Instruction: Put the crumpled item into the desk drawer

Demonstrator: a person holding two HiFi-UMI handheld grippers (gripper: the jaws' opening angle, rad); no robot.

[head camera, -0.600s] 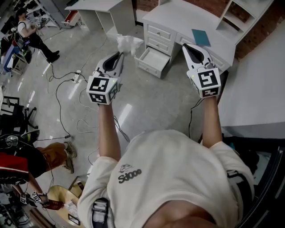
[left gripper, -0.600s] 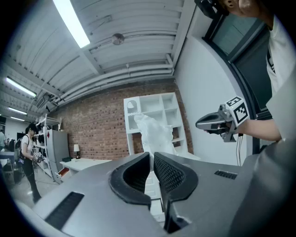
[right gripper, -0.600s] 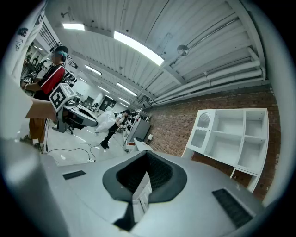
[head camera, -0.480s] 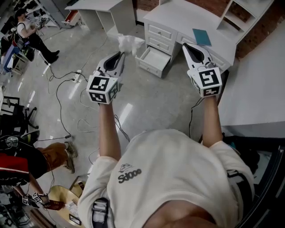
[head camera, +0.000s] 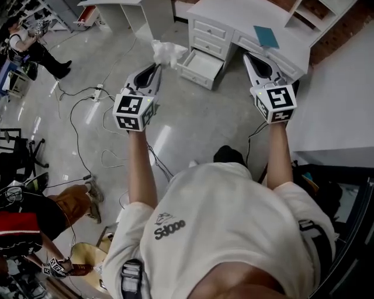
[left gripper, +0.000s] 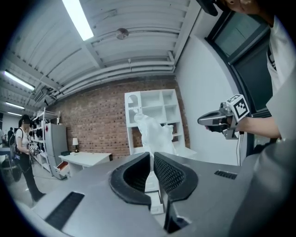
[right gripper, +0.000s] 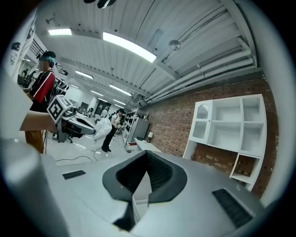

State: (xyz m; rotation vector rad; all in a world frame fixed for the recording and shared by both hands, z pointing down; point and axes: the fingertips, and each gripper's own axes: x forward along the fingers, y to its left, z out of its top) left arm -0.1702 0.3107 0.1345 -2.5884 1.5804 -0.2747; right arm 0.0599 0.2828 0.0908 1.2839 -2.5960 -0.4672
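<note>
The crumpled item [head camera: 166,52] is a wad of thin white plastic or paper. My left gripper [head camera: 158,68] is shut on it and holds it in the air over the floor, just left of the desk's open drawer [head camera: 196,73]. In the left gripper view the wad [left gripper: 155,134] stands up from the closed jaws of that gripper [left gripper: 151,155]. My right gripper [head camera: 246,56] is shut and empty, held in front of the white desk [head camera: 234,17], right of the drawer. In the right gripper view its jaws [right gripper: 147,155] meet with nothing between them.
A blue book [head camera: 266,35] lies on the desk top. Cables [head camera: 87,111] trail over the floor at the left. A second white desk [head camera: 117,9] stands at the back left, and a white table [head camera: 345,105] at the right. A person [head camera: 29,49] stands far left.
Both grippers and the wad have moved forward toward the desk, which now sits nearer the top of the head view. A black shoe shows below the grippers.
</note>
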